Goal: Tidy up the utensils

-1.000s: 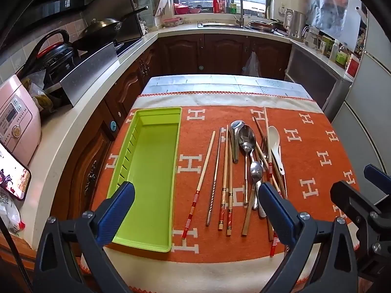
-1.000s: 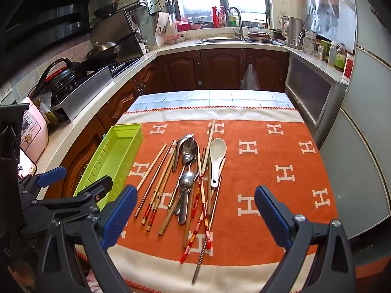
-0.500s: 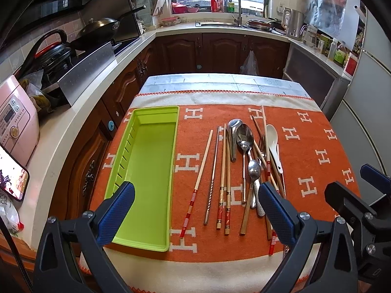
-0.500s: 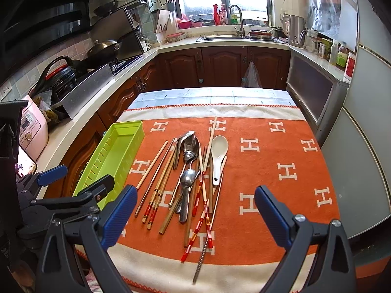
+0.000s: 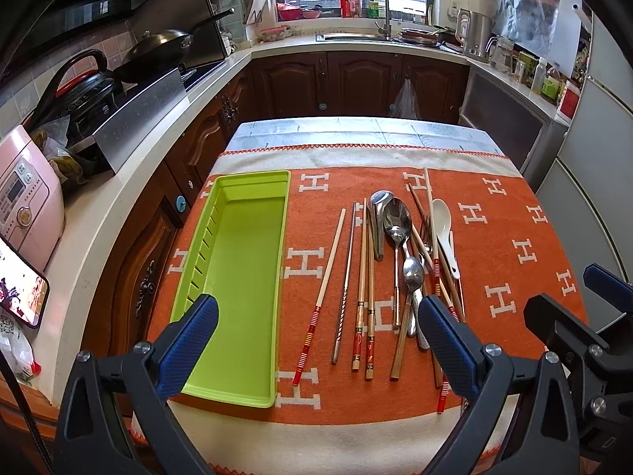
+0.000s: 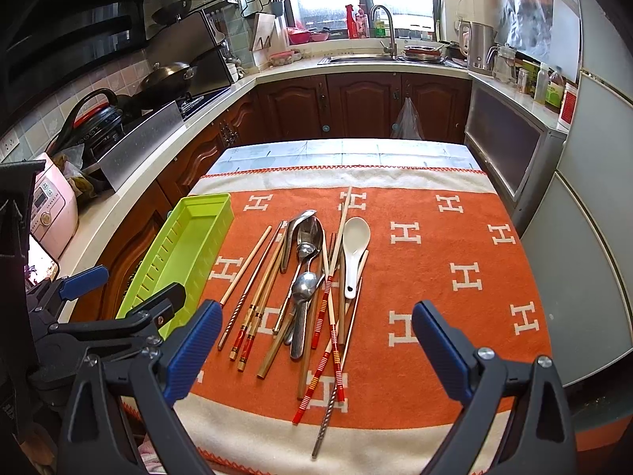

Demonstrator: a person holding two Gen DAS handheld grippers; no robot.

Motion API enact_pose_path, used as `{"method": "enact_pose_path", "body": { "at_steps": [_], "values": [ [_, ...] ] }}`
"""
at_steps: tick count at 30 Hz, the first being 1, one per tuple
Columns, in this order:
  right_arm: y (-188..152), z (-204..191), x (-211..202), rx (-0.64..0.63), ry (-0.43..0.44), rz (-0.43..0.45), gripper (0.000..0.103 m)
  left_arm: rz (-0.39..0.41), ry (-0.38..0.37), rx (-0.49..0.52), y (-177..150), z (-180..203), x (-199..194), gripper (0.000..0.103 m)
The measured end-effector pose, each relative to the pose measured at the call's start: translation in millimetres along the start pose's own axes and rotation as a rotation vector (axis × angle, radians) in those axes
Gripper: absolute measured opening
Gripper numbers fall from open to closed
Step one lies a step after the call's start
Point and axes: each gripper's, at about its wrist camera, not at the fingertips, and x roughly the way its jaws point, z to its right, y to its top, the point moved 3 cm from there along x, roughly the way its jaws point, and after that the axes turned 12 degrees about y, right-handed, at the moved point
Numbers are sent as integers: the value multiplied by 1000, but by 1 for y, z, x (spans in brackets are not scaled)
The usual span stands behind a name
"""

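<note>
An empty lime-green utensil tray [image 5: 237, 269] lies on the left of the orange cloth [image 5: 514, 213]; it also shows in the right wrist view [image 6: 182, 253]. A loose pile of wooden and metal chopsticks [image 5: 362, 277], metal spoons [image 5: 399, 221] and a white ceramic spoon [image 5: 442, 221] lies in the middle, also in the right wrist view [image 6: 308, 277]. My left gripper [image 5: 316, 340] is open and empty above the table's near edge. My right gripper [image 6: 312, 348] is open and empty, to the right of the left one.
The table stands in a kitchen. A counter with a pink rice cooker [image 5: 27, 198] and a phone [image 5: 19, 293] runs along the left. A grey fridge [image 6: 593, 237] stands on the right. Cabinets and a sink [image 5: 356, 35] are at the back.
Both grippers have drifted slightly back and up, so the table looks a little farther. Nothing on the table has moved.
</note>
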Motion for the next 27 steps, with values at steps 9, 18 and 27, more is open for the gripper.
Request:
{"method": "enact_pose_path", "body": {
  "at_steps": [9,18,27],
  "values": [
    [-1,0,1,0,-1,-1,97,-1,1,1,0,0,0,100],
    [1,0,1,0,1,-1,97,-7,3,6,2,0,2,100],
    [0,0,3,2,5,-3,97,-10,4,10,2,0,3,100]
  ]
}}
